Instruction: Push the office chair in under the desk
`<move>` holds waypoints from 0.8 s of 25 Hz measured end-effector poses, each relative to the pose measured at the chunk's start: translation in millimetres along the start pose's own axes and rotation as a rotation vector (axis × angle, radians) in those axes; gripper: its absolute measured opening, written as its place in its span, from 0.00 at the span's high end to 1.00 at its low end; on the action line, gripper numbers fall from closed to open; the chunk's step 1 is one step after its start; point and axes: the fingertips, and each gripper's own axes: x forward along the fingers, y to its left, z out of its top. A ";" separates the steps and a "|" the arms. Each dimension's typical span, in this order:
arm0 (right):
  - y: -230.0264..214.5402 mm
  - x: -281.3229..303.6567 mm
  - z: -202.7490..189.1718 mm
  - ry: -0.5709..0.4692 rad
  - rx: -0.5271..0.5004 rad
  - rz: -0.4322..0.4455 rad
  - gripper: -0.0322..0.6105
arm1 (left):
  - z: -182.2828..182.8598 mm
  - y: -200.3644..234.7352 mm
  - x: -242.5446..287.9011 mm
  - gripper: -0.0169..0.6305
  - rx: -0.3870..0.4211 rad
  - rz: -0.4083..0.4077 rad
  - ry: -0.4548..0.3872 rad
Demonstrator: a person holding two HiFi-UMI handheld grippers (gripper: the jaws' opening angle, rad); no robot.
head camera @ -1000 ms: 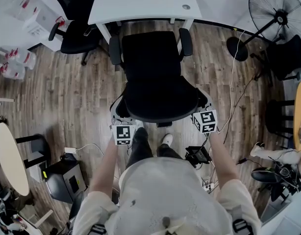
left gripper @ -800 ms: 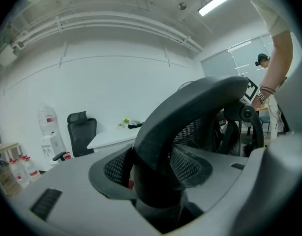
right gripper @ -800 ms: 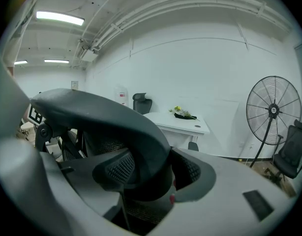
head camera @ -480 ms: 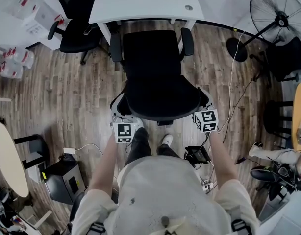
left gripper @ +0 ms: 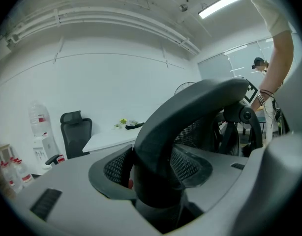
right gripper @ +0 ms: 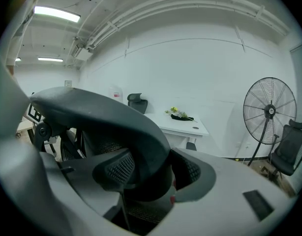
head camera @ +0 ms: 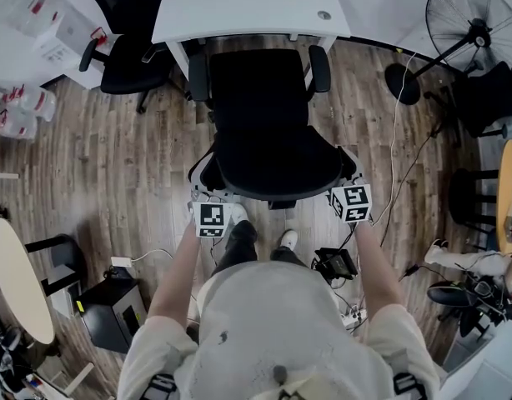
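Observation:
The black office chair point(head camera: 264, 115) stands facing the white desk point(head camera: 239, 7), its seat front and armrests at the desk's edge. Both grippers grasp the curved top rim of its backrest point(head camera: 277, 177) from behind. My left gripper point(head camera: 208, 198) holds the rim's left end, my right gripper point(head camera: 343, 176) the right end. In the left gripper view the black rim point(left gripper: 190, 109) fills the gap between the pads of the left gripper point(left gripper: 153, 176). The right gripper view shows the rim point(right gripper: 106, 114) likewise clamped in the right gripper point(right gripper: 151, 178), with the desk point(right gripper: 183, 122) beyond.
A second black chair point(head camera: 127, 48) stands left of the desk. A pedestal fan point(head camera: 473, 27) and floor cables point(head camera: 398, 140) are to the right. A black box point(head camera: 114, 311), a round table point(head camera: 18, 277) and water bottles point(head camera: 18, 111) lie left. A small device point(head camera: 335, 263) sits by my feet.
The chair has rolled a little toward the desk, and both grippers and my feet have followed it forward. The jaws keep the same hold.

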 end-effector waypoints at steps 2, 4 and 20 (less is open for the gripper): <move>2.7 9.6 3.8 -0.001 0.005 -0.008 0.57 | -0.8 10.8 7.1 0.58 0.007 -0.005 0.003; 7.5 15.4 7.1 0.000 0.011 -0.018 0.57 | -0.7 20.5 11.1 0.58 0.014 -0.010 0.003; 39.9 67.7 35.4 -0.004 0.025 -0.074 0.57 | -4.0 93.2 35.3 0.58 0.050 -0.040 0.008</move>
